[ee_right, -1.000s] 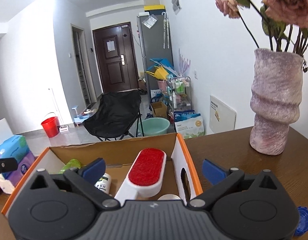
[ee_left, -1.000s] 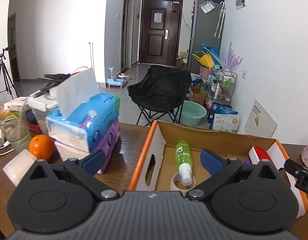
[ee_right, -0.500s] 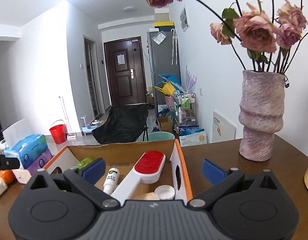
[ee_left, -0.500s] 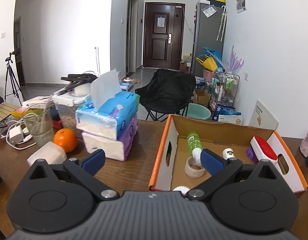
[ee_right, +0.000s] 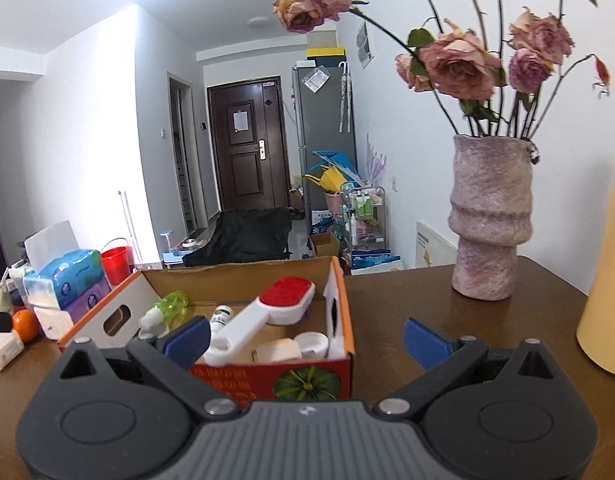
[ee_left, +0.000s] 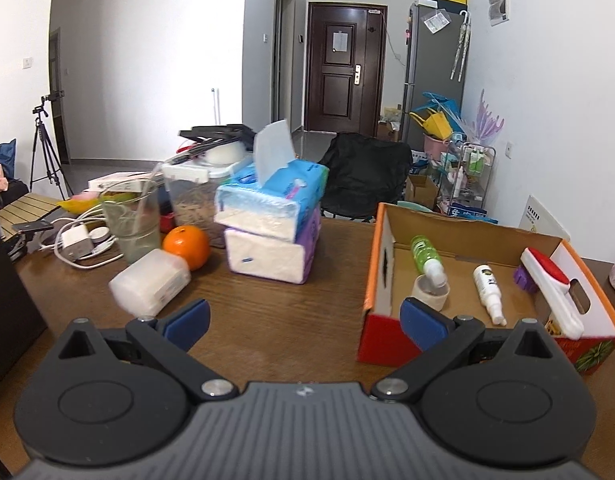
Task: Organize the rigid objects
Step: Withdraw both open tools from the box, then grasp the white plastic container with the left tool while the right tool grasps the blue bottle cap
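An open cardboard box point(ee_left: 381, 256) point(ee_right: 343, 300) with orange rims and a red printed front sits on the brown table. Inside lie a green spray bottle point(ee_left: 425, 258) point(ee_right: 169, 306), a tape roll point(ee_left: 430, 291), a small white bottle point(ee_left: 487, 288) point(ee_right: 220, 316) and a white brush with a red pad point(ee_left: 547, 280) point(ee_right: 275, 306). A white lid point(ee_right: 312, 343) rests near the box's front. My left gripper point(ee_left: 303, 322) hangs open in front of the box, to its left. My right gripper point(ee_right: 305, 338) is open before the box's front right corner. Both hold nothing.
Left of the box stand two stacked tissue packs point(ee_left: 273, 224), an orange point(ee_left: 187, 246), a small white pack point(ee_left: 151, 284), a glass point(ee_left: 131, 224), a clear container and charger cables. A mauve vase of dried roses point(ee_right: 489, 220) and a yellow object point(ee_right: 607, 280) stand on the right.
Both grippers have pulled back from the box and risen; the box now lies farther off and shows whole. Both jaws stay open. The box contents have not moved.
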`<state>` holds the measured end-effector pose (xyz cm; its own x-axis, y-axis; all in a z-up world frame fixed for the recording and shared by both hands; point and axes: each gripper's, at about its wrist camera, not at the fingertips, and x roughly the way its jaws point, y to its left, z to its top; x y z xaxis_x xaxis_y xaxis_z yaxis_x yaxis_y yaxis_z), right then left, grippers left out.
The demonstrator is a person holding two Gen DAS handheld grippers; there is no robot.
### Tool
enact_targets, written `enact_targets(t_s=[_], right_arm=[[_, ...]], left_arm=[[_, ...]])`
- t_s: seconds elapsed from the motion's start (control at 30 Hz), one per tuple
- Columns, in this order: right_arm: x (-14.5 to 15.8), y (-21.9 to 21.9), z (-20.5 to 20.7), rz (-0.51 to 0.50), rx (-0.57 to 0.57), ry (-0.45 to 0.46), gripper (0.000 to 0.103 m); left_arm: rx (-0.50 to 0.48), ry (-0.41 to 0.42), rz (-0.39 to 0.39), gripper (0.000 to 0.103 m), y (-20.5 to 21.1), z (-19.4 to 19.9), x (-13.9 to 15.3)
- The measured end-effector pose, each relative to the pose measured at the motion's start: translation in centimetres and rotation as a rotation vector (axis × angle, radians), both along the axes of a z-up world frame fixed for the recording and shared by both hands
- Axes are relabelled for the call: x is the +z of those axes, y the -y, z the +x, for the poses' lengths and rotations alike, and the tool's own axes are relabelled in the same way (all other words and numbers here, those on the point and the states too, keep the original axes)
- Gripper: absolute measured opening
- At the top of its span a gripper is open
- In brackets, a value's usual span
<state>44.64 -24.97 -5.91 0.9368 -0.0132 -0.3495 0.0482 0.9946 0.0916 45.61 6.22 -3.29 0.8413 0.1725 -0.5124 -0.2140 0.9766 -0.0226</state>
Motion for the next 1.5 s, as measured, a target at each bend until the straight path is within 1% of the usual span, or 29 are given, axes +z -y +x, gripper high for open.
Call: enact_targets(t_s=[0.27,0.4,0.53,0.7,0.83,0.97,1.17,1.3,1.5], right_arm=[[-0.9,1.1,-3.1,-0.012,-0.031,-0.005,0.103],[-1.2,1.6,-4.9,-0.023,-0.03,0.011,0.103],[-1.6,2.5,-6.3,-0.031,-0.05,0.02,0.103],[-2.6,4.1,-7.9,-0.07,-0.085,0.027,0.103],[-3.3,5.3,-8.9,-0.099,-0.109,0.036,0.103],[-3.5,6.7,-9.1,-0.076,-0.144,0.038,0.103],[-4.2,9.0,-8.4,-0.067,-0.204,0.01,0.103],[-5.0,10.5,-7.4,-0.093,-0.239,-0.026,0.103],[-6.1,12.5,-4.5,-0.099,-0.237,-0.086,0.102]], left_arm=[[0.002,0.014,0.005,0.103,-1.6,-3.0,-0.4],[0.016,0.03,0.013,0.103,-2.4,-4.3,-0.9],[0.018,0.028,0.018,0.103,-3.4,-5.5,-1.6],[0.044,0.019,0.016,0.103,-5.0,-6.9,-2.6],[0.068,0.006,0.004,0.103,-6.4,-7.1,-3.3],[0.095,0.011,-0.011,0.103,-7.4,-7.0,-3.5],[0.107,0.011,-0.001,0.103,-7.9,-6.8,-3.7],[0.116,0.006,-0.001,0.103,-8.0,-6.7,-3.9],[0.126,0.002,0.003,0.103,-8.2,-6.5,-4.1]])
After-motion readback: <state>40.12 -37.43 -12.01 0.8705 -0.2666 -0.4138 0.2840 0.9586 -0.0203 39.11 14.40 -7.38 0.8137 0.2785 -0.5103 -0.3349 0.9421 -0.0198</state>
